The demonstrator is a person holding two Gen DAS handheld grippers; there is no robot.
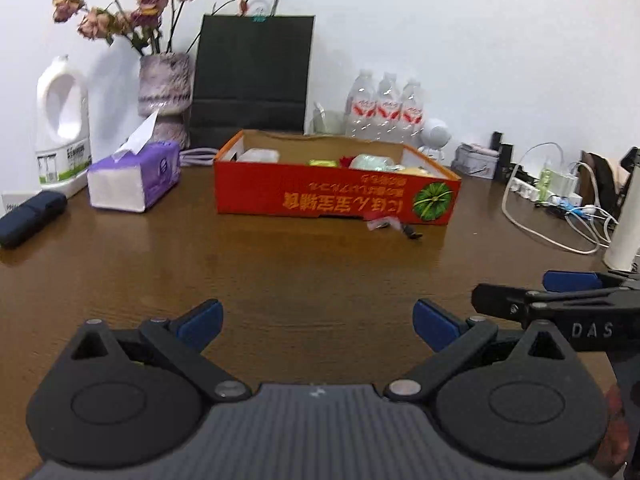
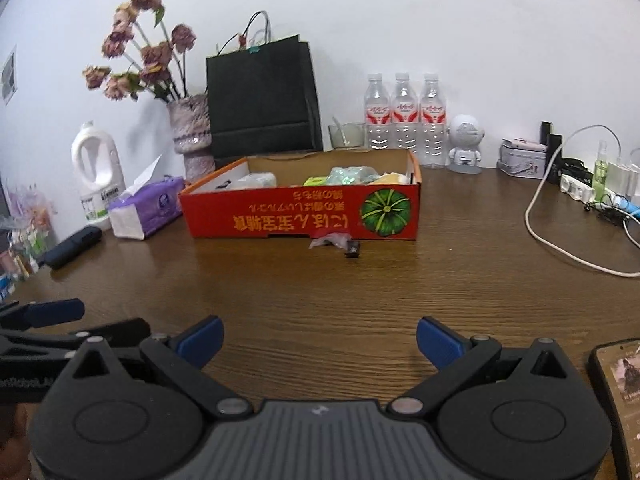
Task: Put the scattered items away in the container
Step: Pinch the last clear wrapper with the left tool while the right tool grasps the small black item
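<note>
A red cardboard box (image 1: 336, 196) (image 2: 304, 214) stands on the brown table (image 1: 280, 272) with several packets inside. A small clear wrapper (image 1: 382, 224) (image 2: 330, 241) and a small black clip (image 1: 412, 233) (image 2: 353, 249) lie on the table just in front of the box. My left gripper (image 1: 318, 326) is open and empty, well short of the box. My right gripper (image 2: 320, 344) is open and empty, also well back from the box. The right gripper shows at the right edge of the left wrist view (image 1: 560, 304); the left one shows at the left edge of the right wrist view (image 2: 48, 320).
A purple tissue pack (image 1: 134, 178), white detergent jug (image 1: 62, 128), vase of dried flowers (image 1: 164, 92), black paper bag (image 1: 252, 80) and three water bottles (image 1: 384, 108) line the back. A dark case (image 1: 30, 216) lies left. Cables and a power strip (image 2: 576, 192) lie right; a phone (image 2: 620, 384) lies near right.
</note>
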